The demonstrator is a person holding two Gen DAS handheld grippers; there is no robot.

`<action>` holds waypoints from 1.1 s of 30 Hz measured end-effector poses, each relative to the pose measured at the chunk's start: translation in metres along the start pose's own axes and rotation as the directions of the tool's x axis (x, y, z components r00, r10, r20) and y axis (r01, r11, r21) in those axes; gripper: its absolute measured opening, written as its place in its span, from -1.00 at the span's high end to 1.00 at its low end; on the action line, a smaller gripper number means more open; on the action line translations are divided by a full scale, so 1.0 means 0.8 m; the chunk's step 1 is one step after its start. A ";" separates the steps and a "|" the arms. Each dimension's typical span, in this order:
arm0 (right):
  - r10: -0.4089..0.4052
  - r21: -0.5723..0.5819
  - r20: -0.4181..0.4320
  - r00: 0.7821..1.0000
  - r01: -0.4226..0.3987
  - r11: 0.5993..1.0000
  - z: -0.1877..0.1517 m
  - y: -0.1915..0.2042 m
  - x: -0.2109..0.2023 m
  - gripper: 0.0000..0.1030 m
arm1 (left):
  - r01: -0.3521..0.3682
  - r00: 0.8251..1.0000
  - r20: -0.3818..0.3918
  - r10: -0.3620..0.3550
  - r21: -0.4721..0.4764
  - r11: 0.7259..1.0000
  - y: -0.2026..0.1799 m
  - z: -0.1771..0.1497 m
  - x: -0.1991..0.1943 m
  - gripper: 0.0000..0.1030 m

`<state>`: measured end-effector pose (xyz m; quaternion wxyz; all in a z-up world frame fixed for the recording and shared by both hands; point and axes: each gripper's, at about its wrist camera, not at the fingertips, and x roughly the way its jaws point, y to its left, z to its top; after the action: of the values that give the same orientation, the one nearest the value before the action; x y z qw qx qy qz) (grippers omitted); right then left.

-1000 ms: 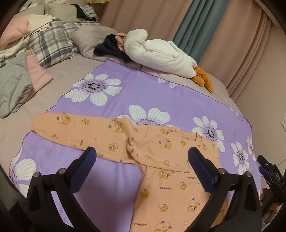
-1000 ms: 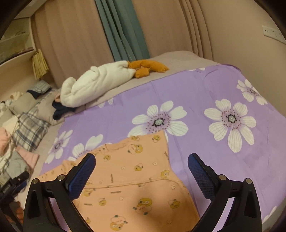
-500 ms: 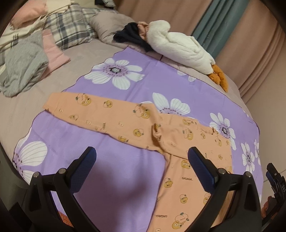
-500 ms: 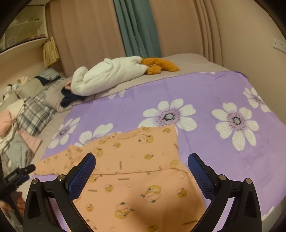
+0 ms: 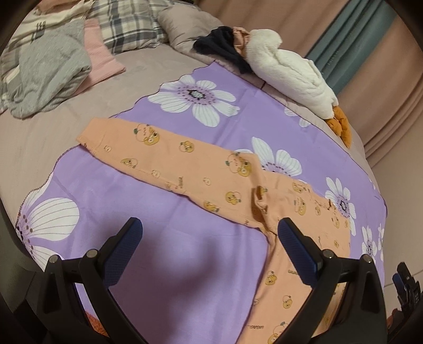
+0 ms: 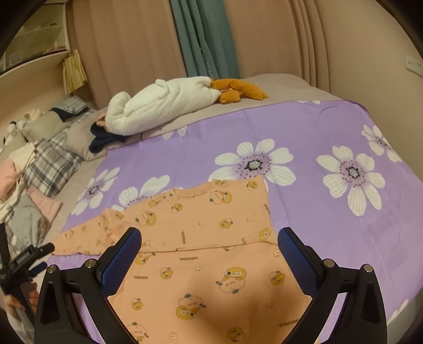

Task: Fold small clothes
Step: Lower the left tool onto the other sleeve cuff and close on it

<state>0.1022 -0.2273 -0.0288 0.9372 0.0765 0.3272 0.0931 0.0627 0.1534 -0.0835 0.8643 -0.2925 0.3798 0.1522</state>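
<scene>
Spread flat on a purple bedsheet (image 5: 185, 264) printed with large white flowers lies a small peach-orange baby garment (image 5: 206, 174), dotted with yellow cartoon chicks and tiny printed lettering. In the left wrist view, one long sleeve or leg reaches out to the far left, its cuff lying just over the sheet's scalloped edge, and a small bunched wrinkle sits where that limb joins the body. From the right wrist view the garment (image 6: 211, 238) shows a horizontal seam or fold line across its middle; which it is cannot be told from here.

Both claws hover above the cloth with jaws spread wide and nothing between them. The left gripper (image 5: 211, 248) is over bare purple sheet, near the garment's left side. The right gripper (image 6: 208, 256) is over the garment's near half.

Farther back, a white plush goose (image 6: 164, 103) with orange feet lies along the far edge of the sheet. At far left are a plaid pillow (image 5: 129, 23) and a rumpled grey garment (image 5: 50, 74).
</scene>
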 end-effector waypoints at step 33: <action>-0.037 -0.005 -0.070 0.997 0.037 0.999 -0.010 0.032 0.029 -0.98 | -0.081 0.996 0.004 0.088 -0.366 0.927 0.163 0.074 0.085 -0.61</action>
<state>0.1119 -0.1963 -0.0432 0.9270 0.0653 0.3608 0.0791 0.0780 0.2955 -0.1528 0.7913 -0.4300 0.3481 0.2603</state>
